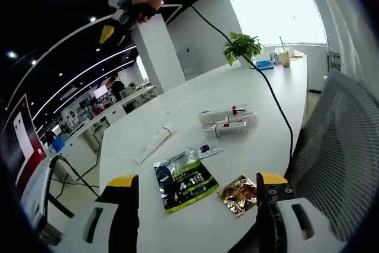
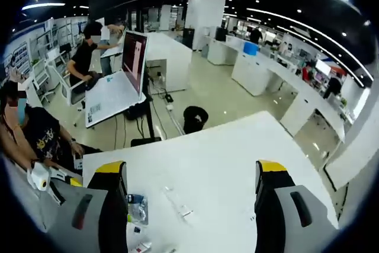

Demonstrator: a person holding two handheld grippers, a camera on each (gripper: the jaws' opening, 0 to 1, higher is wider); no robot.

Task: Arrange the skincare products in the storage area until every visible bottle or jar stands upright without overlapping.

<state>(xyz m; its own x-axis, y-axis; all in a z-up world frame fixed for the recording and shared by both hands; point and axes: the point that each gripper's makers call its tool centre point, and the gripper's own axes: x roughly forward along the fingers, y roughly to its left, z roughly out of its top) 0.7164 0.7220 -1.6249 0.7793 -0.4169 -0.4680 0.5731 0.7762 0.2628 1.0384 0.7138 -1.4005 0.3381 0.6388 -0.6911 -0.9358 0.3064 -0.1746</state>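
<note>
- The left tool (image 1: 192, 197) hovers above the near edge of the white bench (image 1: 177, 102), its jaws spread wide with nothing between them.
- The right tool (image 2: 192, 191) is held high, well above the bench (image 2: 225, 164), jaws also spread and empty. In the left gripper view it appears far up (image 1: 115, 25), gripped by a person's hand (image 1: 145, 1), with a black cable (image 1: 269, 87) trailing down over the bench.
- The skincare things lie flat and scattered. Nearest are a dark green-and-white sachet (image 1: 183, 181) and, just right of it, a gold foil packet (image 1: 238, 194).
- Farther off lie a small clear packet (image 1: 209, 149) and a white tube (image 1: 154, 143), on its side to the left.
- Beyond these, a cluster of white boxes and tubes (image 1: 228, 122), one with a red cap, lies close together; whether any overlap I cannot tell.
- A potted plant (image 1: 243, 45) stands at the far end, well apart from the products.
- By my judgement the arranging is barely begun: nothing stands upright, and neither tool has approached a product.
- The next move calls for lowering one tool to a single item, probably the tube or a piece of the cluster, closing on its body and tipping it onto its base in clear space.
- Flat sachets may not stand at all.
</note>
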